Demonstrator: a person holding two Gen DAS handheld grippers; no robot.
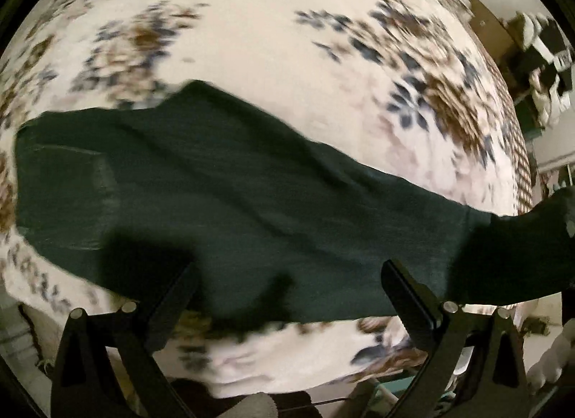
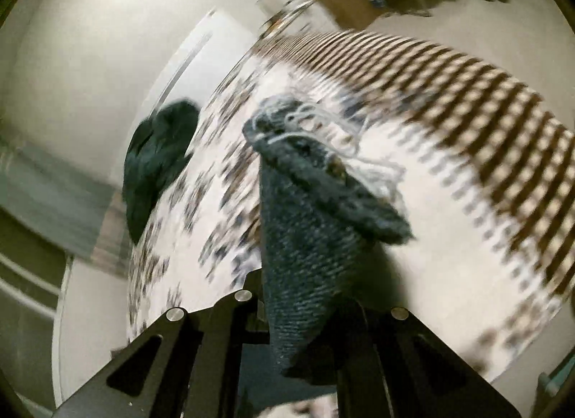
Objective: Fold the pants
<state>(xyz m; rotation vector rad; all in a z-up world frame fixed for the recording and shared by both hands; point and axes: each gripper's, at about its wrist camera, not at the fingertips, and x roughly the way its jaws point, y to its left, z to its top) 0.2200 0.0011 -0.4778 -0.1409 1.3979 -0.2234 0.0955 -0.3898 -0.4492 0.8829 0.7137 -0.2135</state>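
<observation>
Left wrist view. The left tongs (image 1: 287,296) point steeply down with both fingers spread wide and nothing between them. Dark green pants (image 1: 222,195) lie stretched across a bed covered by a floral blanket (image 1: 258,41), running from 9 o'clock to 3 o'clock. Toward 3 o'clock the cloth lifts off the blanket and leaves the frame, which suggests that end is held up by the other tool. The spread tongs hang above the near edge of the pants, judged ready to take a second hold for the fold.

Right wrist view. The right tongs (image 2: 305,314) are pressed together, pinching a hem of the pants (image 2: 309,245); the frayed edge with pale loose threads (image 2: 316,123) stands out beyond the tips toward 12 o'clock. A grip at the hem gives control of the leg end. A second dark bundle of cloth (image 2: 158,156) lies at 9 o'clock on the bed's edge; whether it belongs to the same garment cannot be told. The picture is blurred.
</observation>
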